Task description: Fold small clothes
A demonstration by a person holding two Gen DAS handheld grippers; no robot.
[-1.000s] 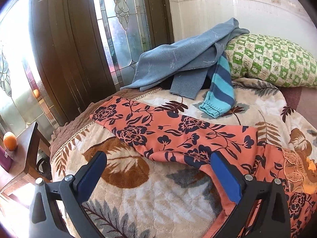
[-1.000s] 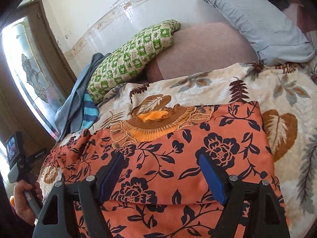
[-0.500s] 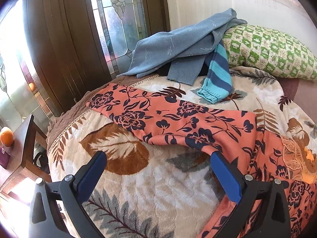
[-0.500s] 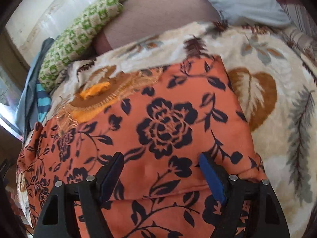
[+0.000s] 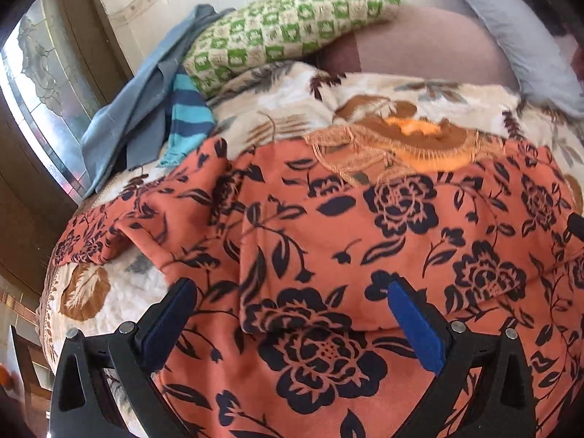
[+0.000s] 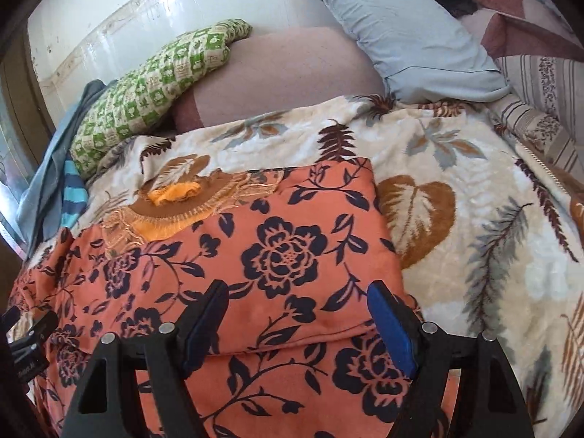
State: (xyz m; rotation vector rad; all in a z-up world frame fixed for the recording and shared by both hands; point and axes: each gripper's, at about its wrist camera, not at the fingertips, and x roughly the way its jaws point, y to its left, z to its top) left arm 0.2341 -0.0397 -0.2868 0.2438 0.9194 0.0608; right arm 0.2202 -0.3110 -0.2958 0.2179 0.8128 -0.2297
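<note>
The orange floral garment (image 6: pixel 284 255) lay spread on the leaf-print blanket (image 6: pixel 474 189) of the bed. Both the left hand-held gripper (image 5: pixel 292 310) and the right hand-held gripper (image 6: pixel 297 314) hovered over it, jaws wide, gripping nothing.

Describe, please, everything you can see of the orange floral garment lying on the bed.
The orange floral garment is thin, soft-looking cloth printed with dark navy roses and vines, with a gold embroidered neckline at its far end. It lies spread on the leaf-patterned blanket, its right side folded inward to a straight edge, its left sleeve rumpled toward the bed's edge. Both open grippers hover above it, gripping nothing.
</note>
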